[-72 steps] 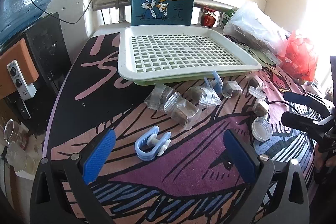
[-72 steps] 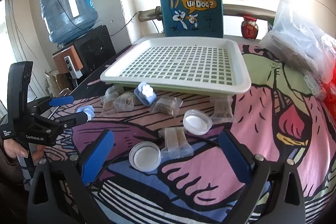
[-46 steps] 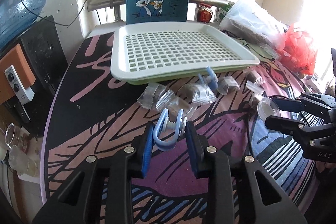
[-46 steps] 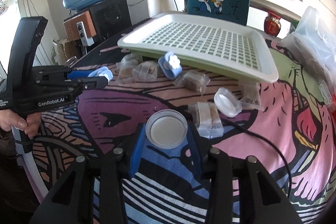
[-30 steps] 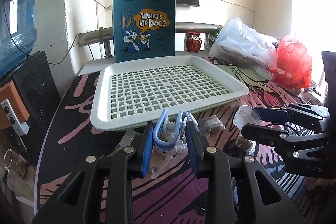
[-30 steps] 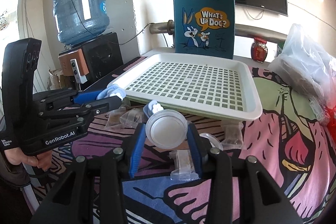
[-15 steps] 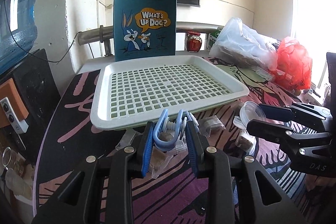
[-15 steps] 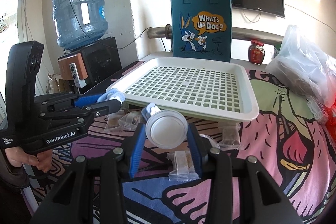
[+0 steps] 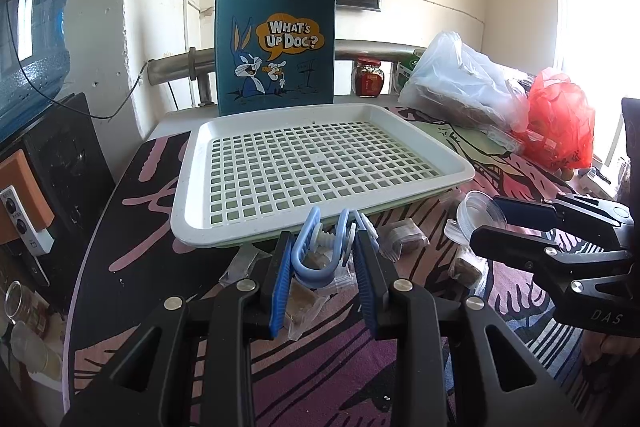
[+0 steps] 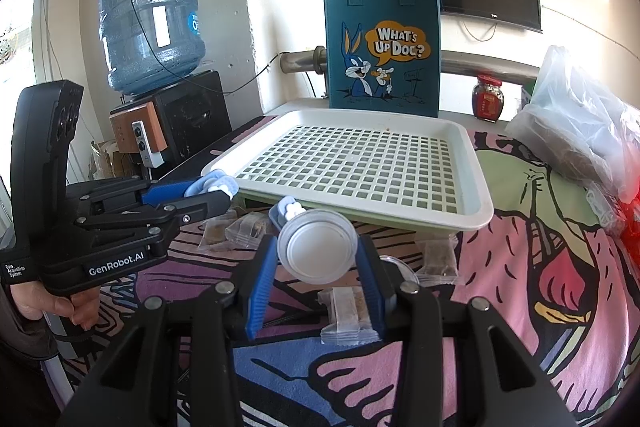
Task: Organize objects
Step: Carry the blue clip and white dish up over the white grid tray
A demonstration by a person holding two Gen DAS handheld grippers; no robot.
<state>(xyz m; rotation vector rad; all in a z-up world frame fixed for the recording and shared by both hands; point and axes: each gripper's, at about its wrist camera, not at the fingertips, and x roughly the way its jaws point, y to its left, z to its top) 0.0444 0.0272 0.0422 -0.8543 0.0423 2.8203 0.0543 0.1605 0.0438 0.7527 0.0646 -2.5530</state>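
My left gripper is shut on a light blue plastic clip, held in the air just before the near rim of the white lattice tray. My right gripper is shut on a clear round lid, also lifted, in front of the tray. Each gripper shows in the other's view: the right gripper with its lid, the left gripper with its clip. A second blue clip, another clear lid and several small bagged brown blocks lie on the patterned cloth.
A teal cartoon tote bag stands behind the tray. A water bottle on a dispenser is at the left. Plastic bags and a red bag crowd the right side, with a red jar behind. A person's hand holds the left gripper.
Both grippers stood open over the table, then shut on the blue clip and the clear lid and lifted them toward the tray's front. Over the last half second nothing has moved.
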